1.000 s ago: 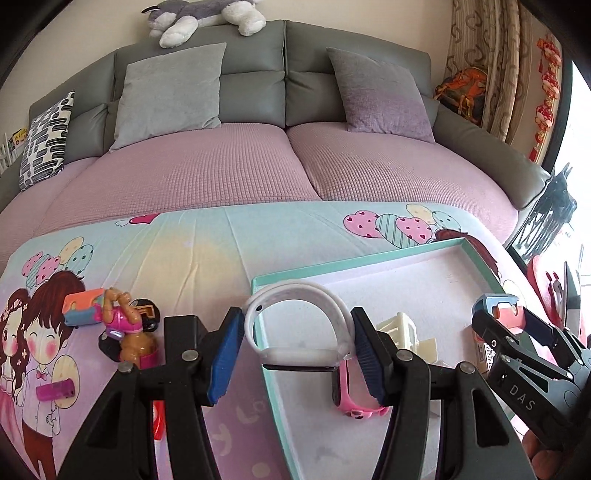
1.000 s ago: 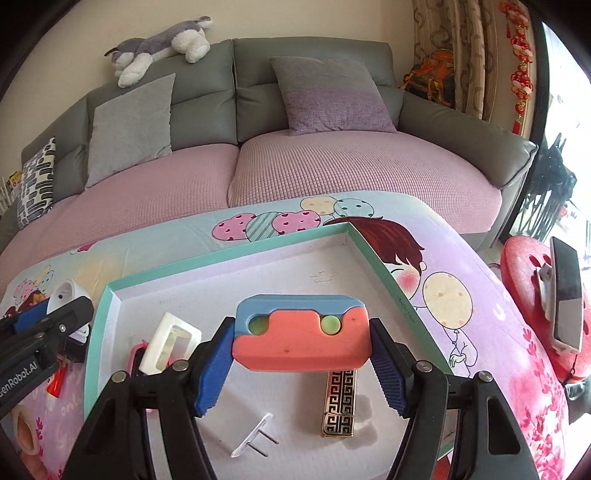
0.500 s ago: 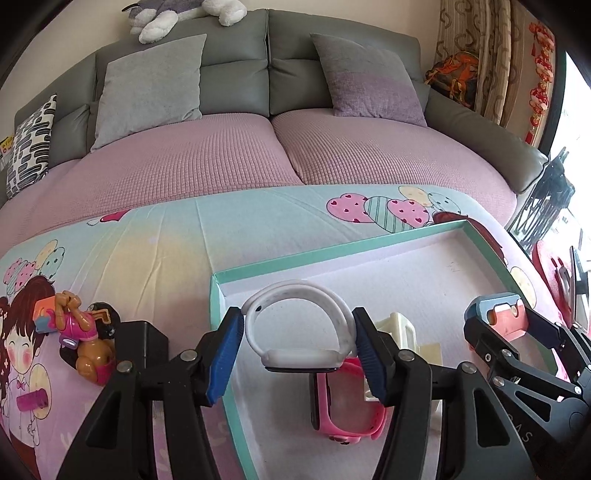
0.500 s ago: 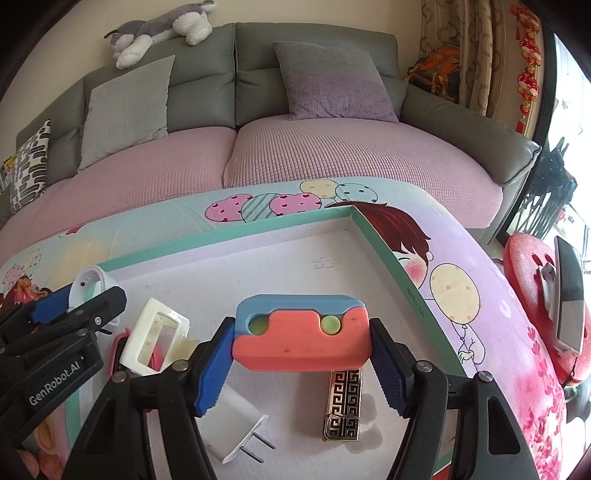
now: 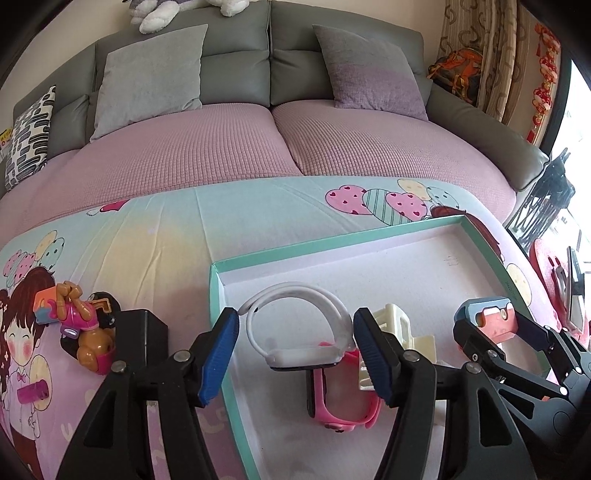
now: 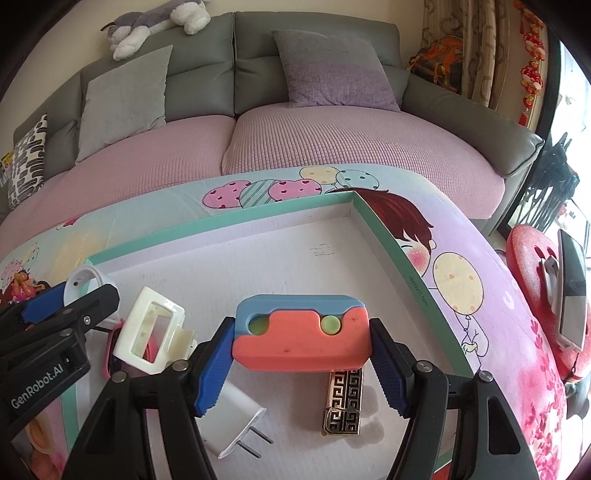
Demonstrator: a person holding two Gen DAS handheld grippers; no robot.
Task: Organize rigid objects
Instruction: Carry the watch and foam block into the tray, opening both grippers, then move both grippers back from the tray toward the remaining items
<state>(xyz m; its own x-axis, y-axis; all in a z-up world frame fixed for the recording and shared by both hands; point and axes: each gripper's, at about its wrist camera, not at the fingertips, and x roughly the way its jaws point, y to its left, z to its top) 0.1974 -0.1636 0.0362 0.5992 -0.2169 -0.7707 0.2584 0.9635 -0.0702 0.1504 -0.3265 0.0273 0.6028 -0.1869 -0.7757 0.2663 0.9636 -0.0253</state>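
Reading "GenRobot.AI" in white on the black left hand-held gripper (image 6: 55, 314)

Grey sofa (image 5: 236, 55) at far side, seat covered in pink (image 5: 192, 147). Two grey cushions (image 5: 147, 74) and one patterned cushion (image 5: 31, 129) are propped against it. Plush dog (image 6: 155, 22) is laid along backrest. Curtain (image 5: 480, 55) is hung far right.

My ribbed blue rubber pads (image 6: 386, 363) press a matt blue-and-coral plastic block (image 6: 301, 334). Below me lie a glossy gold patterned metal lighter (image 6: 343, 402) and a smooth white paperboard tray (image 6: 388, 236).
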